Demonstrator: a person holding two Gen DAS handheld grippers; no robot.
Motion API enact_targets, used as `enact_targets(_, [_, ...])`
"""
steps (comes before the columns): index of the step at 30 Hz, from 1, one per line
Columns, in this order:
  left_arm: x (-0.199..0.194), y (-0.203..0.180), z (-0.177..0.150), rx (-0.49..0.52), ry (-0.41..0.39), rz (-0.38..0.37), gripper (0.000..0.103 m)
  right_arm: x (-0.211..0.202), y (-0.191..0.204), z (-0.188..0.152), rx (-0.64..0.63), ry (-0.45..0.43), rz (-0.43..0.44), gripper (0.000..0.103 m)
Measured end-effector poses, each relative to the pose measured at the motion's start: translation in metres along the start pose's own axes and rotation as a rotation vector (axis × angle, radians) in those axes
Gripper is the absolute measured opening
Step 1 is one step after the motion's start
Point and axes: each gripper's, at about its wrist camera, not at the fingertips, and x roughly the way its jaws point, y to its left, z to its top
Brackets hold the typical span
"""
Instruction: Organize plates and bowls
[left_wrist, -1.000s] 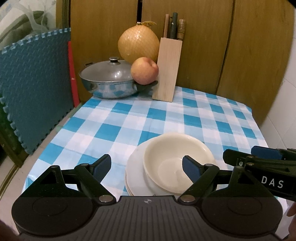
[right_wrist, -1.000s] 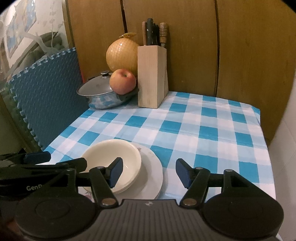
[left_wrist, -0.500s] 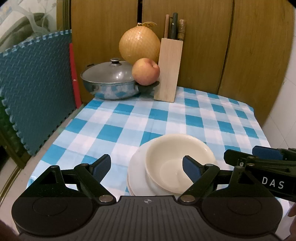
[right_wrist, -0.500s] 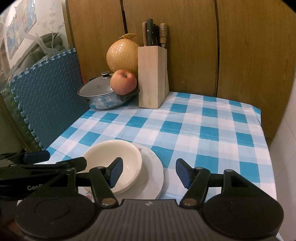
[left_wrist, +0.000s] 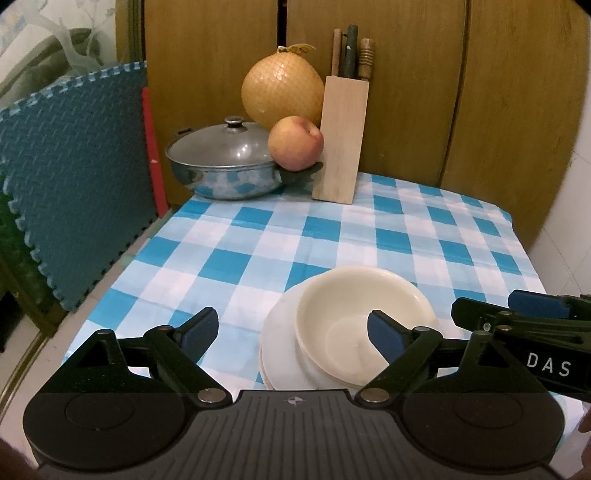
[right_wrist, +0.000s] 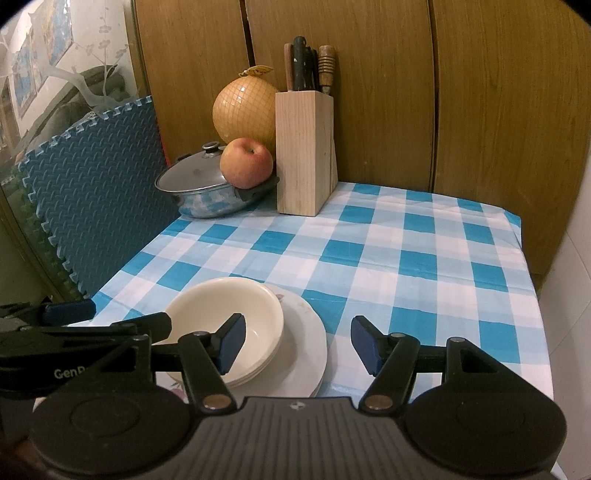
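A stack of cream bowls (left_wrist: 354, 317) sits on a stack of white plates (left_wrist: 280, 347) near the front edge of the blue-checked table (left_wrist: 332, 236). My left gripper (left_wrist: 291, 332) hovers just in front of the stack, its jaws opening, and its pads touch nothing. In the right wrist view the bowls (right_wrist: 225, 314) and plates (right_wrist: 306, 339) lie at the lower left. My right gripper (right_wrist: 297, 343) is open over the plates' right rim and holds nothing. Each gripper shows in the other's view: the right gripper (left_wrist: 535, 321) and the left gripper (right_wrist: 74, 325).
At the back left stand a lidded steel pot (left_wrist: 221, 166), an apple (left_wrist: 295, 142), a netted pomelo (left_wrist: 282, 90) and a wooden knife block (left_wrist: 341, 140). A blue foam mat (left_wrist: 74, 177) leans along the table's left side. Wooden panels stand behind the table.
The left gripper's jaws stand slightly wider than before. Both grippers, the bowls and the plates have kept their places.
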Motion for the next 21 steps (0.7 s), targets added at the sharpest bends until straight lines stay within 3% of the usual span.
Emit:
enact_targets(13, [-0.0022, -0.0014, 0.0008, 0.009, -0.040, 0.059, 0.102, -0.0019, -0.0004, 0.0027, 0.002, -0.018, 0.007, 0.057])
enact_targets(21, [-0.0029, -0.0017, 0.0008, 0.018, -0.053, 0.064, 0.103, -0.0023, -0.0010, 0.0025, 0.003, -0.022, 0.007, 0.057])
